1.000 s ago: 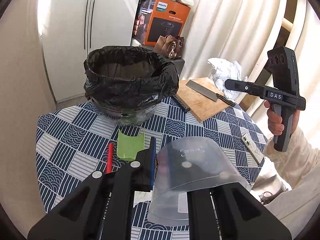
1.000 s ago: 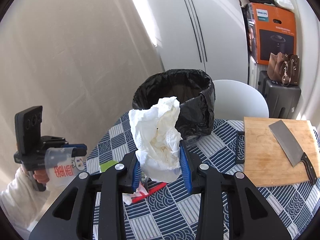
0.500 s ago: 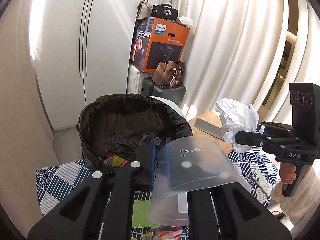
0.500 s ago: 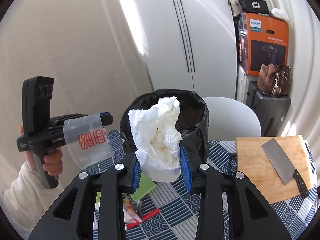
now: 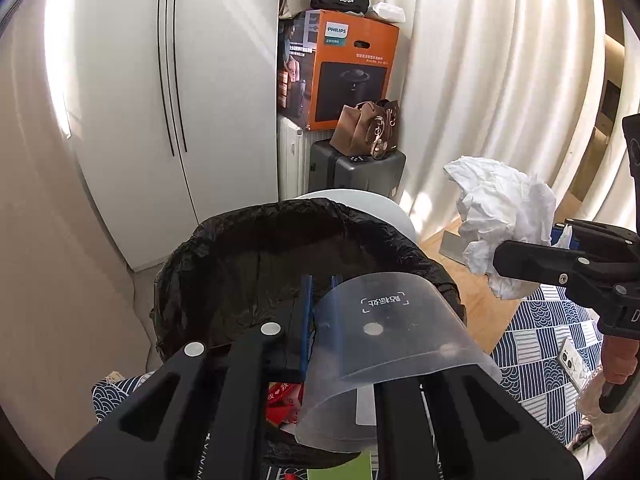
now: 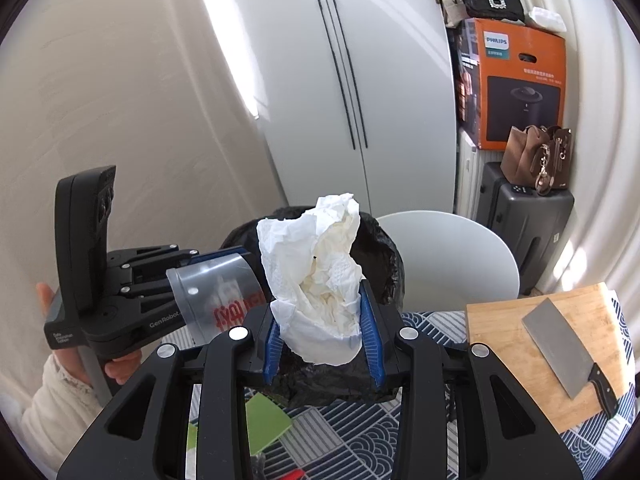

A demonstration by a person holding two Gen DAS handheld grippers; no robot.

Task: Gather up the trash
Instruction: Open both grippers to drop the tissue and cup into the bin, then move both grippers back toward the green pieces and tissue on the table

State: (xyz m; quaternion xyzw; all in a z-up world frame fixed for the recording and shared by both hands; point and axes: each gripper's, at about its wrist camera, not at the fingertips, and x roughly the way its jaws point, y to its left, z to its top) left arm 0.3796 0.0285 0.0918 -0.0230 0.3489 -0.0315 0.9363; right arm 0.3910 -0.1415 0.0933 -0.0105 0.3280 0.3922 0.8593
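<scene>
Both loads are at the drop step. The left gripper [image 5: 310, 316] is clamped narrow on the wall of a clear plastic cup [image 5: 384, 340], held over the near rim of the black-lined bin [image 5: 256, 264]. The right gripper [image 6: 322, 342] pinches a crumpled white tissue [image 6: 320, 276] just short of the bin's right side (judging from the left view). Next, each needs carrying fully over the mouth before letting go. The bin's mouth is broad and unobstructed; beyond it stand a white chair [image 6: 460, 256] and the wardrobe [image 5: 180, 100], so overshooting far is the thing to avoid.
</scene>
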